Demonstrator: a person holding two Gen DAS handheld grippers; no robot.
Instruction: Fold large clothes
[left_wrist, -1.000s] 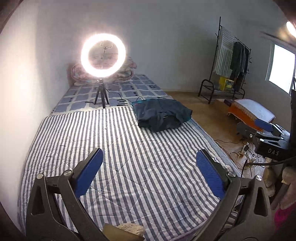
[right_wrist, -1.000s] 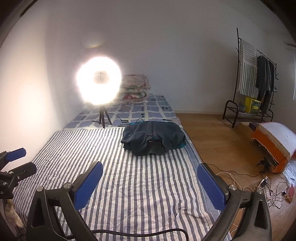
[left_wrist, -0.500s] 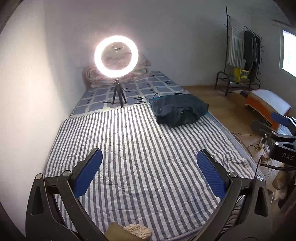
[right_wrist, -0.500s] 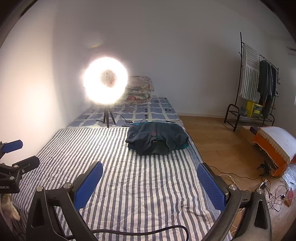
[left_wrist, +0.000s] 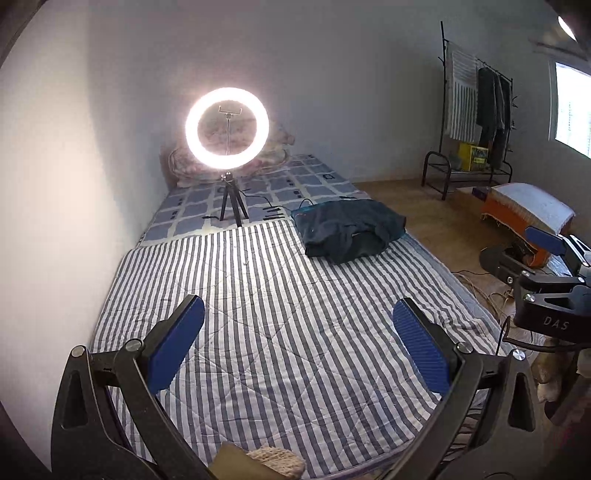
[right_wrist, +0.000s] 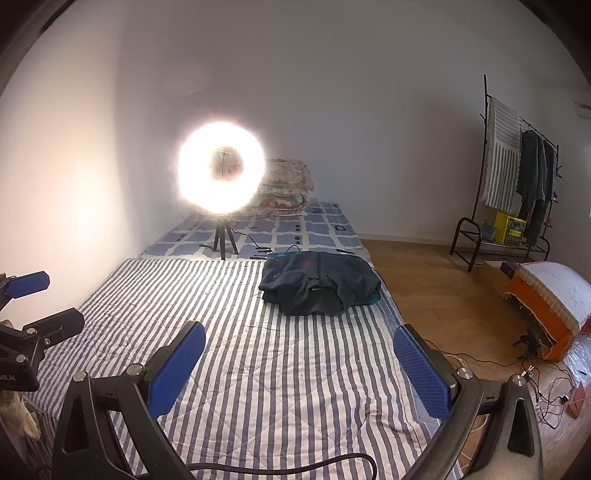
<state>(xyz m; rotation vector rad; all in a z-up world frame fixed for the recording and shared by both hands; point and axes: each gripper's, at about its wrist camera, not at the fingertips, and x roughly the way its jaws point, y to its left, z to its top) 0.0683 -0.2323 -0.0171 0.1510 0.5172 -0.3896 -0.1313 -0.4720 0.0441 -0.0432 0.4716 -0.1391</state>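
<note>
The left gripper (left_wrist: 298, 343) hangs over the striped blanket (left_wrist: 280, 332) with its jaws spread, holding nothing. The right gripper (right_wrist: 299, 360) is spread and empty too. The dark folded garment (right_wrist: 319, 282) lies at the blanket's far right edge, well apart from both.

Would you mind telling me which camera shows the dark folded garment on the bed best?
The right wrist view: the dark garment sits nearer the centre, its folds distinct. The left wrist view shows it farther off, darker.

Ring light (right_wrist: 221, 170) glares hard (fisheye edges bend, corners vignette dark).
</note>
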